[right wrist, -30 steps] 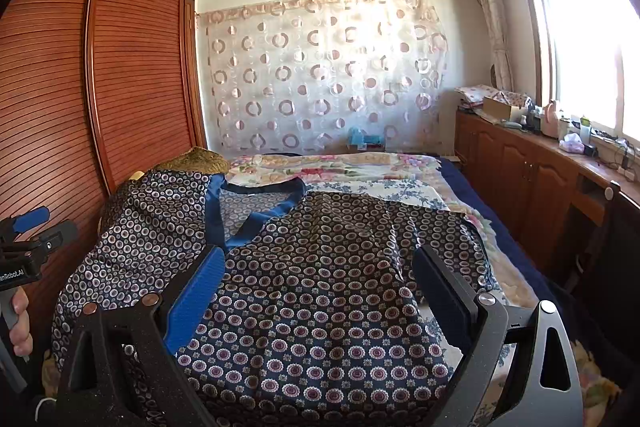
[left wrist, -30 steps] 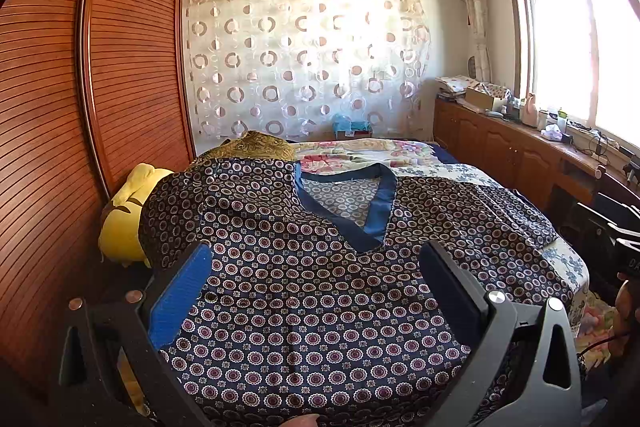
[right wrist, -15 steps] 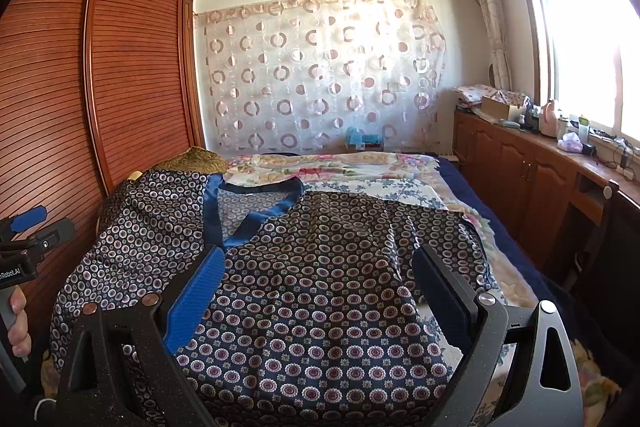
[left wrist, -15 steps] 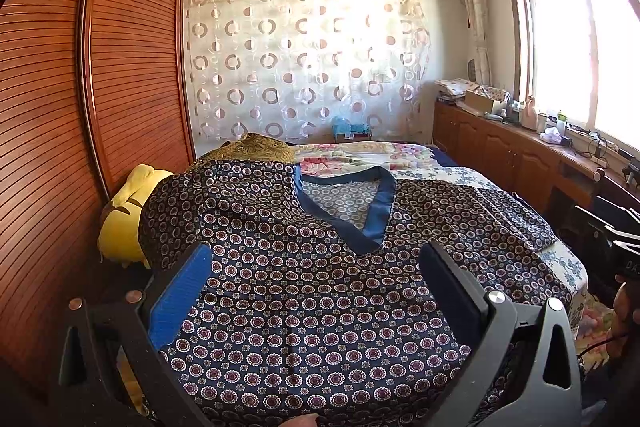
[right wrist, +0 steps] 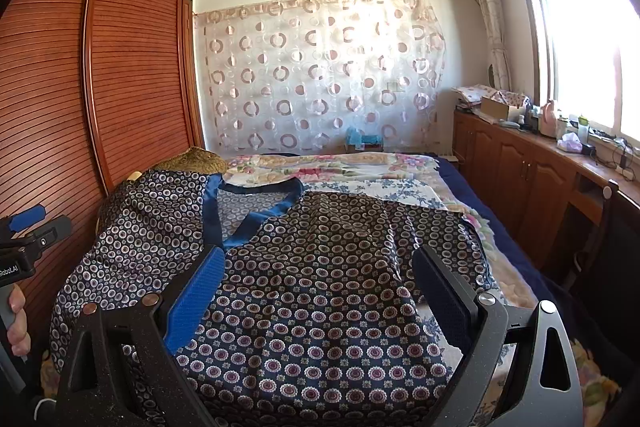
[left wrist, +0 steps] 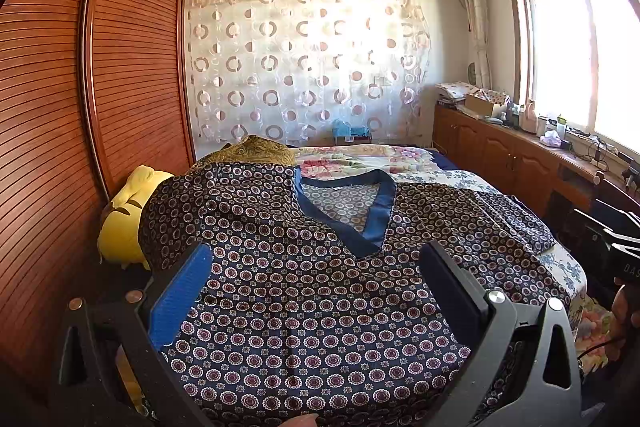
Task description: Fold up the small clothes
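A dark blue top (left wrist: 304, 291) printed with small circles lies spread flat on the bed, its plain blue V-neck band (left wrist: 380, 211) pointing toward me. The same top (right wrist: 320, 299) fills the right wrist view, collar (right wrist: 256, 223) at the left. My left gripper (left wrist: 316, 259) hovers open just above the garment's lower middle, nothing between its fingers. My right gripper (right wrist: 316, 263) is likewise open over the garment's right half, holding nothing. The left gripper also shows at the left edge of the right wrist view, in a hand (right wrist: 16, 323).
The bed carries a floral quilt (left wrist: 360, 157) beyond the top. A yellow plush pillow (left wrist: 124, 215) and a brown cushion (left wrist: 256, 151) sit at the left, against a slatted wooden wardrobe (left wrist: 80, 107). Low wooden cabinets (right wrist: 520, 171) with clutter run under the window at right.
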`<state>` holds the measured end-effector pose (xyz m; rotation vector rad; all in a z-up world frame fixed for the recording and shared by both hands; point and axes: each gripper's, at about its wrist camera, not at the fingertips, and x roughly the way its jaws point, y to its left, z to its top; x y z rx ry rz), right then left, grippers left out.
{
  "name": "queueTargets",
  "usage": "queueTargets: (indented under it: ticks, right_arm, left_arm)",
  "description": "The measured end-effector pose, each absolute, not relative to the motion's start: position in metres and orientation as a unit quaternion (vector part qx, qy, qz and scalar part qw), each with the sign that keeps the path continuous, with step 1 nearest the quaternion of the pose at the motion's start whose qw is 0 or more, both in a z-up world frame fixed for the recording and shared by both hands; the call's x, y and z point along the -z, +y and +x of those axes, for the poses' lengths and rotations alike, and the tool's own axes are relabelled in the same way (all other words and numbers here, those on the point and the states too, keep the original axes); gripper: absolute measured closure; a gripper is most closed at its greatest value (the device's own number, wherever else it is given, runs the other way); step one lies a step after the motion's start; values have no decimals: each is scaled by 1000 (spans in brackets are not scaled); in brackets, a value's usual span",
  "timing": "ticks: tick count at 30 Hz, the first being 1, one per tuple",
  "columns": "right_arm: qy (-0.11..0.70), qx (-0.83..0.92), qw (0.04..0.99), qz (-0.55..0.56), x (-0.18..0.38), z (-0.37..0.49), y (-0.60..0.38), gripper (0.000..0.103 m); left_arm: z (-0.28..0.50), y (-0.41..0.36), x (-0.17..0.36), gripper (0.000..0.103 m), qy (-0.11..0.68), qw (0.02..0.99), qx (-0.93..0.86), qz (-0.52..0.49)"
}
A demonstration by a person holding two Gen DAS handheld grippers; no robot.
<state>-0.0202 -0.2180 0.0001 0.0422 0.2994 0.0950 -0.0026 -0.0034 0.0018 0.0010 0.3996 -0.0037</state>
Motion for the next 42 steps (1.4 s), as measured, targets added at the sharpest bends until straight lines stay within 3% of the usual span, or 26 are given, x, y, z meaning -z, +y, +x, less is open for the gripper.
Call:
queueTargets:
  ticks: [42]
  right_arm:
    - [152,-67,986,16,5,-12,-213,8]
  left_arm:
    - [10,8,7,0,221,975,1,-7]
